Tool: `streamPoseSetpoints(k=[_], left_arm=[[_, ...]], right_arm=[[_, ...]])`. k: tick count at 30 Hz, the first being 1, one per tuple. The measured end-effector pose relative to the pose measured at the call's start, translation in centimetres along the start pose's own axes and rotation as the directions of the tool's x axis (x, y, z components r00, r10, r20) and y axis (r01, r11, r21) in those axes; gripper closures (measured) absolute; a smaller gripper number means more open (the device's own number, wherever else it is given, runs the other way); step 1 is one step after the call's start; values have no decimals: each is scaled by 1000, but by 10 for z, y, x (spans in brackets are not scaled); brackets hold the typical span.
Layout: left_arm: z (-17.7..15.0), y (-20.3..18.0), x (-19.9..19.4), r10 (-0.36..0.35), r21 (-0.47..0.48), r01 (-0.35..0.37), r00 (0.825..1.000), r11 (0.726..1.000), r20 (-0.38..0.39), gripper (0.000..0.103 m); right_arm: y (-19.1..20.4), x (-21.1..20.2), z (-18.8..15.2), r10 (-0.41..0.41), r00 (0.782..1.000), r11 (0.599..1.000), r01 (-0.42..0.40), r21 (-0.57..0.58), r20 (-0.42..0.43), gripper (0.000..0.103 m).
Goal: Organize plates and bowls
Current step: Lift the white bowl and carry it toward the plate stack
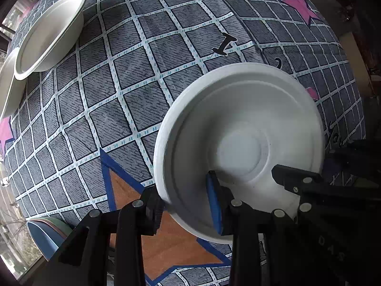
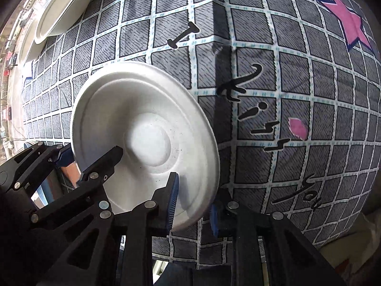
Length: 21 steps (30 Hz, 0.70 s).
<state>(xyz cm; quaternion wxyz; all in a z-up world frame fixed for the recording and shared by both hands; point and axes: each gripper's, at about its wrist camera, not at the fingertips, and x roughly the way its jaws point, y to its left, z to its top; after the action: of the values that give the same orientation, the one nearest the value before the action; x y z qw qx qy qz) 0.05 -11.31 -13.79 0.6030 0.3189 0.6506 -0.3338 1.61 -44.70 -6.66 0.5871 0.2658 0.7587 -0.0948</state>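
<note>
A white bowl hangs tilted above the checked cloth, held from both sides. My left gripper is shut on its near left rim, one blue pad inside the bowl and one finger outside. My right gripper is shut on the opposite rim of the same bowl, one blue pad inside and one outside. Each gripper shows in the other's view: the right one in the left wrist view, the left one in the right wrist view. A second white bowl sits on the cloth at the far left, also in the right wrist view.
A white plate lies beside the far bowl at the cloth's left edge. A blue and green dish sits at the near left. The cloth-covered table drops off at a corner. Windows lie beyond the left edge.
</note>
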Motion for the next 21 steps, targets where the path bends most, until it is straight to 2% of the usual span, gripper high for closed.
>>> streamPoseSetpoints(k=[2,6,8,10,12,15,18,21], left_arm=[[-2,-9,-1,13,2,-13,1000,1000,14,65],[-6,-31,-6,8,-42,-8,1000,999,3,60],[-9,-2,-6,14,-68,-14,1000,998,2,56],[-3,13,-7,22,-90,-21,1000,996,4,52],[-1,28,-9,22,-106,-21,1000,994,5,49],[-4,38,-15,29,-107,-28,999,994,14,47],[-3,27,-14,13,-105,-12,1000,994,12,48],[4,18,-7,6,-73,-5,1000,997,12,59]], right_arm=[[-8,2,-13,6,1000,1000,-6,26,16,78],[-27,-1,-16,27,999,997,-31,76,47,78],[-36,5,-21,36,998,994,-41,104,55,76],[-44,5,-9,30,997,995,-36,95,65,76],[-73,-1,-3,29,997,996,-35,82,72,76],[-64,8,-5,37,996,995,-45,93,78,76],[-75,7,-11,28,996,996,-35,87,83,71],[-88,3,-25,21,996,998,-27,62,84,71]])
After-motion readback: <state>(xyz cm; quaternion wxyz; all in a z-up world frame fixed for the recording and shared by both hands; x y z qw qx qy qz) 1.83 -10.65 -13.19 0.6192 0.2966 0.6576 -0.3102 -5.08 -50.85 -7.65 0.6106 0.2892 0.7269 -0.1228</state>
